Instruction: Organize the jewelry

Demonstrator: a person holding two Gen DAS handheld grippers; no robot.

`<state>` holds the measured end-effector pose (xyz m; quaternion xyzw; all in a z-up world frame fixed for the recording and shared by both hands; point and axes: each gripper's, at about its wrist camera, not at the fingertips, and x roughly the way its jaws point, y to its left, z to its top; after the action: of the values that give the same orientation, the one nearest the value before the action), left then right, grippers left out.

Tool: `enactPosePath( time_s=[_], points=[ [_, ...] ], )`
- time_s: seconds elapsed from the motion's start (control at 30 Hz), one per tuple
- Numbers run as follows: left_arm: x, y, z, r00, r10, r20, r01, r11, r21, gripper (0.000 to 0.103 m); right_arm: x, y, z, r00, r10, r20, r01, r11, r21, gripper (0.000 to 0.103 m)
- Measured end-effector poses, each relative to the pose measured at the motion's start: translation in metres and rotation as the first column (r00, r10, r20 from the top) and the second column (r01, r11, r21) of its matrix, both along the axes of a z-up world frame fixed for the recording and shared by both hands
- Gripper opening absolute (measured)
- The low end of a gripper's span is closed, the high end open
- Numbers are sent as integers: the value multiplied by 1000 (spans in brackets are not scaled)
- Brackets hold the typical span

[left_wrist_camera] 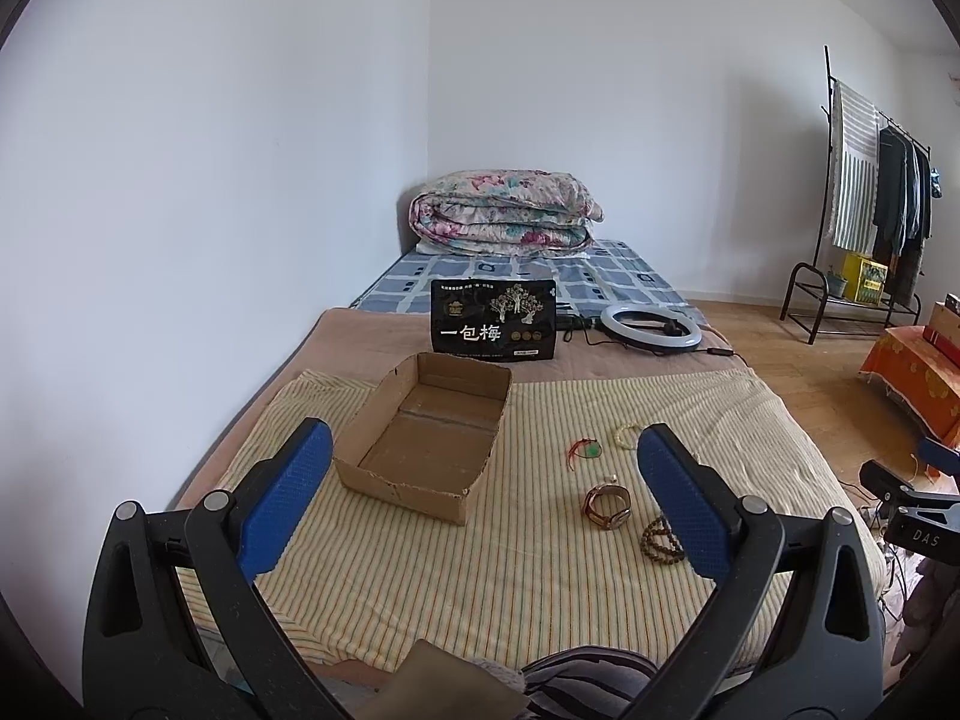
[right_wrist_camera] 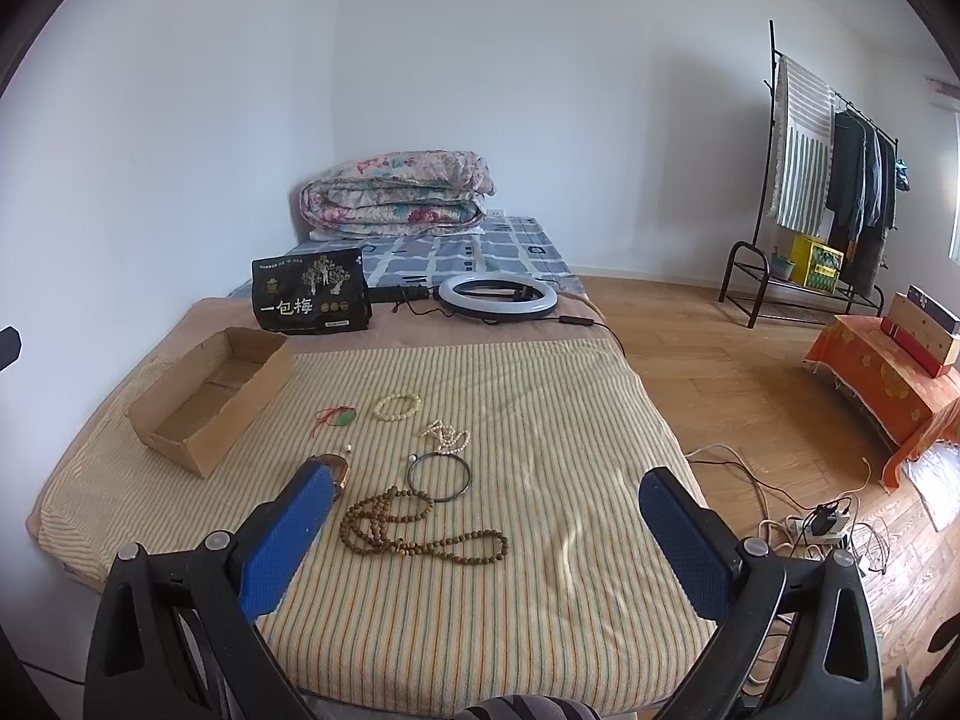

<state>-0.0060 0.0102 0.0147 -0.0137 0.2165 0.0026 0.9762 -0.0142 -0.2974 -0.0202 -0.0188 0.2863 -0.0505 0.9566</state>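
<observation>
Blue-padded left gripper fingers spread wide, holding nothing; right gripper likewise, above wooden bead necklace.

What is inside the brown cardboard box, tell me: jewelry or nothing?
Nothing. The brown open-topped cardboard box shows only its bare bottom in both views; the jewelry lies outside it on the striped yellow cloth.
</observation>
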Motion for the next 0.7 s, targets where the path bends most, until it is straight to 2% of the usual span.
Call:
enactPosePath(
  time_s=[0.7],
  points=[
    [0,0,0,1000,0,-2,0,1000,-2,103,3,5,-3,1000,12,-13,-12,1000,3,103]
  ],
)
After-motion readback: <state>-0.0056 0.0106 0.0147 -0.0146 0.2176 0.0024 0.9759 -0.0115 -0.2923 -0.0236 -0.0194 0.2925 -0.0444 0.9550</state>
